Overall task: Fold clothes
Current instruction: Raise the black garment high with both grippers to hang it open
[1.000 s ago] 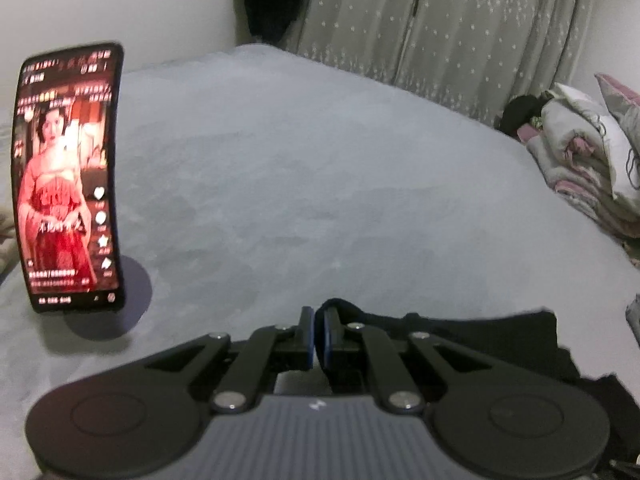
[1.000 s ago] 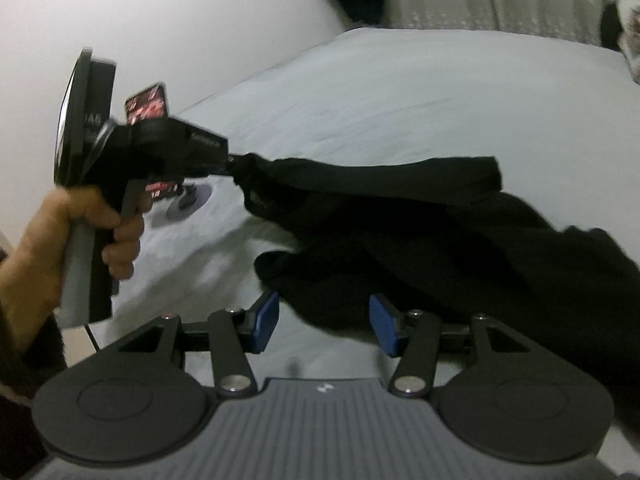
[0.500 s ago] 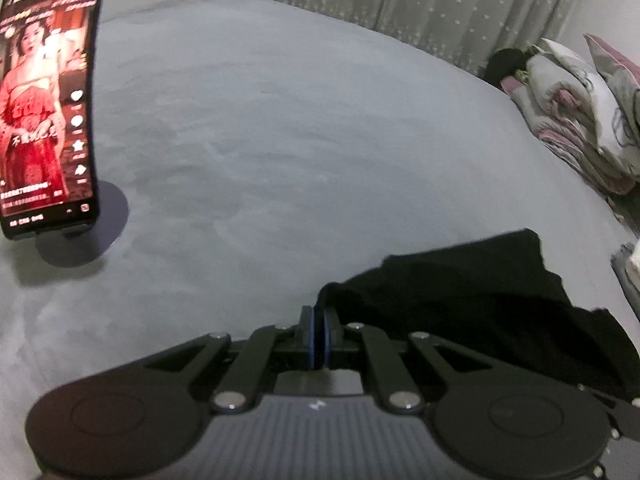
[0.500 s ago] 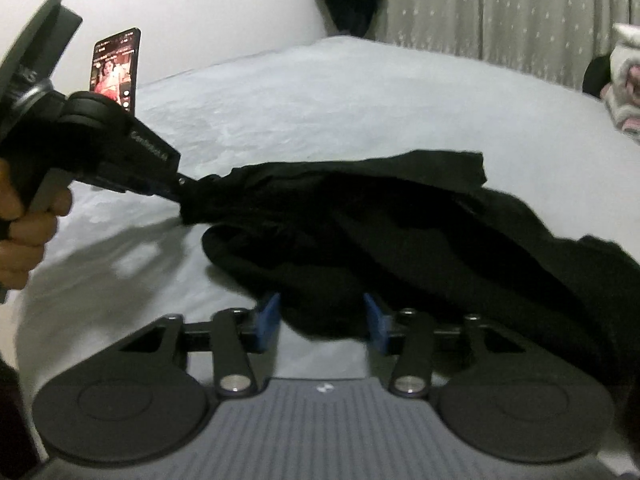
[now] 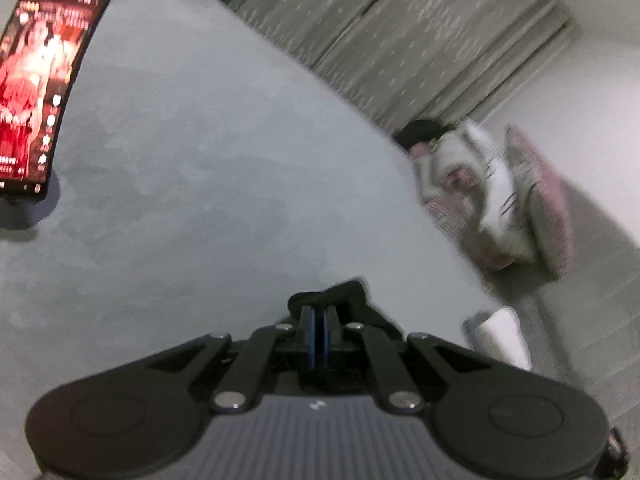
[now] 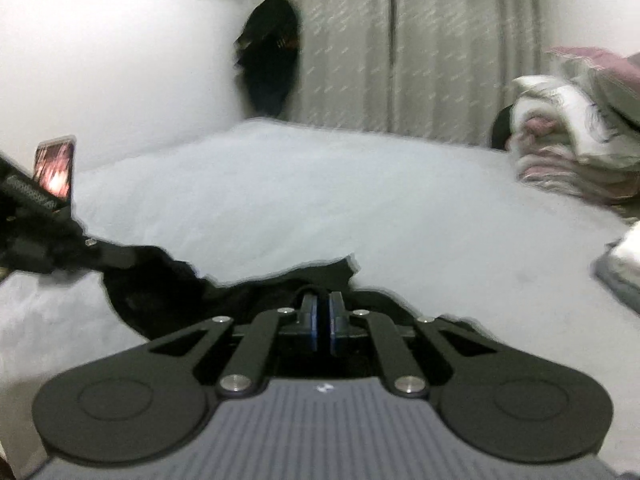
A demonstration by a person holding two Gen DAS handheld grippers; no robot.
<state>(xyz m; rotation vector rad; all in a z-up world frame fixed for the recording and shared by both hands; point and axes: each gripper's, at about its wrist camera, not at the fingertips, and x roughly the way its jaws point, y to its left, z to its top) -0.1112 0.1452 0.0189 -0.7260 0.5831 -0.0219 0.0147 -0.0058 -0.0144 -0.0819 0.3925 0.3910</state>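
A black garment hangs stretched between my two grippers over the grey bed. My right gripper is shut on an edge of it, black cloth bunched at the blue pads. My left gripper is shut on another edge of the black garment; it also shows at the left of the right wrist view, gripping the cloth. Most of the garment is hidden below the gripper bodies.
A phone with a red video stands on a round stand at the bed's left. Folded bedding and pillows lie piled at the right. A folded light item sits at the right edge. Curtains hang behind.
My right gripper has closed on the black garment's edge. Both grippers have lifted, so less of the garment shows. The left wrist view has swung to the right.
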